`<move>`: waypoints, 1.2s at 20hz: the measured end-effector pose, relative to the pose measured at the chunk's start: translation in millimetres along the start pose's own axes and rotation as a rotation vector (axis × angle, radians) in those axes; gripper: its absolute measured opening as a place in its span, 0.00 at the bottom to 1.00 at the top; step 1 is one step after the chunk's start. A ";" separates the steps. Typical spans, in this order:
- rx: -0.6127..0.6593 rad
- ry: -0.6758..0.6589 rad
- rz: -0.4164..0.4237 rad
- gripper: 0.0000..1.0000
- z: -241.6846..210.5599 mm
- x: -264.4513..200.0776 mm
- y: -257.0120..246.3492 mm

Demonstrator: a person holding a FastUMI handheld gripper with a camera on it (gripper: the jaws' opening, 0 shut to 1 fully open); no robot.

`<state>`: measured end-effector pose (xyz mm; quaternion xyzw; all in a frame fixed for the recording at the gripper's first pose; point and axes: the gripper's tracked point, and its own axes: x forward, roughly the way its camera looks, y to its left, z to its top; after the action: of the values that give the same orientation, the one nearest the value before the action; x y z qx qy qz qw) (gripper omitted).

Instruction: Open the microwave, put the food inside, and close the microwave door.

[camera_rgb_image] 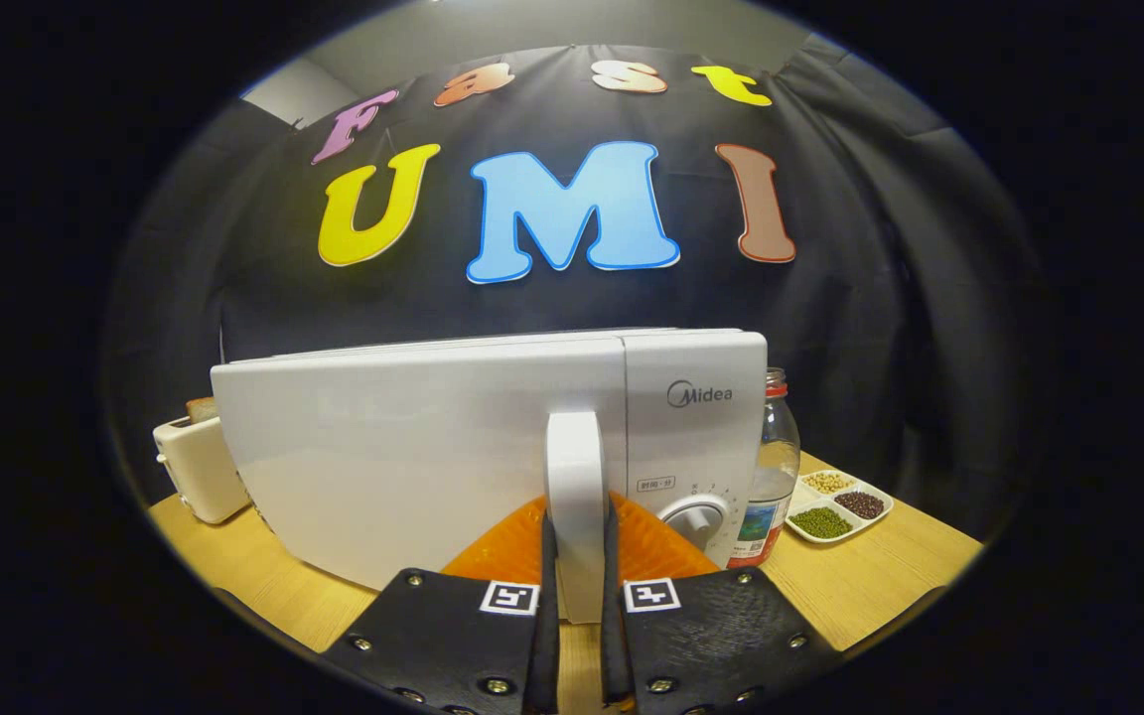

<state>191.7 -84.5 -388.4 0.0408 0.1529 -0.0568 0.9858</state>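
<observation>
On the wooden table [860, 586] before the black cloth wall, I have my gripper [577, 576] clamped on the microwave [403, 457] door handle [575, 467]; toaster [197, 467] partly hidden behind.

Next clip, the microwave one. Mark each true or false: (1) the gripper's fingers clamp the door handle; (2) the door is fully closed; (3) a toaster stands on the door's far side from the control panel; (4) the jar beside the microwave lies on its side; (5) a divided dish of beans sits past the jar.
1. True: the gripper has both fingers pressed on the white door handle.
2. False: the microwave door is swung partly open.
3. True: the toaster holds bread.
4. False: the jar stands upright.
5. True: the divided dish sits on the wooden table.
</observation>
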 end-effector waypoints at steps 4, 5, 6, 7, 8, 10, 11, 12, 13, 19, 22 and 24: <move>0.001 0.009 0.000 0.17 -0.5 -2.8 0.0; 0.002 0.008 0.000 0.10 -0.9 -4.9 0.4; -0.004 0.012 -0.001 0.10 -1.5 -3.5 0.8; -0.009 0.007 -0.001 0.10 -0.7 -4.2 -0.2; -0.004 0.010 0.003 0.10 -1.5 -4.9 -0.5; 0.011 0.020 0.016 0.10 -2.9 -7.9 1.3; -0.005 -0.002 0.011 0.10 -0.9 -15.9 3.5; -0.052 -0.002 0.013 0.10 -4.6 -24.4 4.5; -0.064 -0.014 0.019 0.10 -4.0 -36.9 6.3; -0.049 0.083 0.143 0.10 -17.2 -114.8 38.4; -0.060 0.093 0.205 0.10 -21.7 -153.1 64.6; -0.065 0.092 0.246 0.09 -25.1 -176.0 83.5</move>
<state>28.0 18.2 -353.1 0.0300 0.1936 0.0712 0.9780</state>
